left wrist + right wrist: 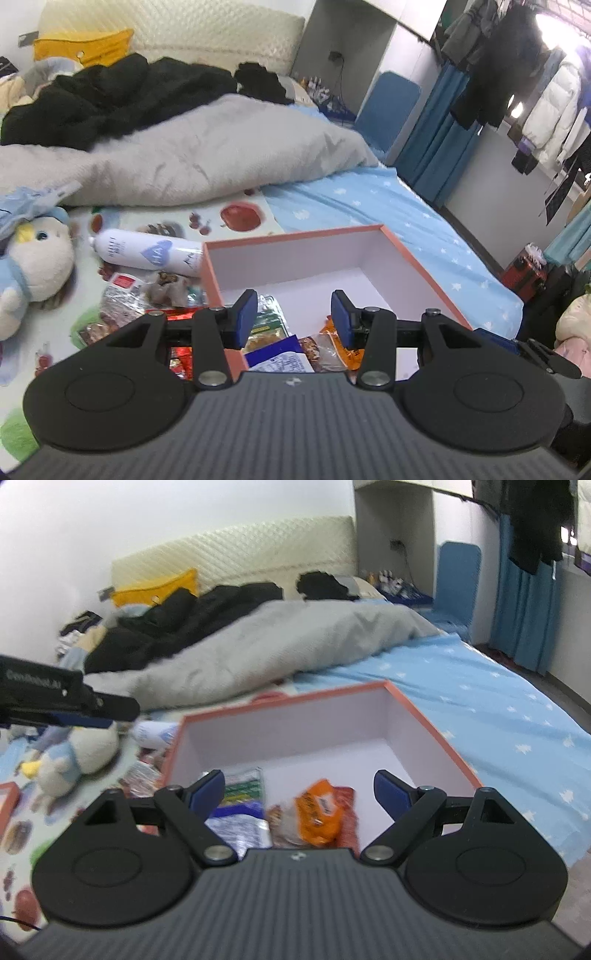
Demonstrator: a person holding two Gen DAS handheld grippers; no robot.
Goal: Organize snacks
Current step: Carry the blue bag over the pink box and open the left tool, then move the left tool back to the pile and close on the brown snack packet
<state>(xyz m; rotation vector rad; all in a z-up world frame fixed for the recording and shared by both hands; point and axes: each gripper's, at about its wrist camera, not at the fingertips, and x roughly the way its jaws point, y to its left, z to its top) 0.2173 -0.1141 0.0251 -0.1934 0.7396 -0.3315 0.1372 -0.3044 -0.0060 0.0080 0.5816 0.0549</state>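
An open box (417, 266) with orange rim and white inside sits on the bed; it also shows in the right wrist view (424, 716). Inside lie several snack packets: a green one (267, 325), a blue-white one (280, 360) and an orange one (319, 810). More packets (125, 295) lie loose on the mat left of the box. My left gripper (294, 317) is open and empty above the box's near end. My right gripper (299, 794) is open and empty above the packets in the box. The left gripper's body (55, 698) shows at far left.
A white spray bottle (147, 253) lies left of the box. A plush toy (33, 266) sits at far left. A grey duvet (207, 155) and black clothes (110, 96) cover the bed behind. Blue star sheet (369, 206) lies right of the box.
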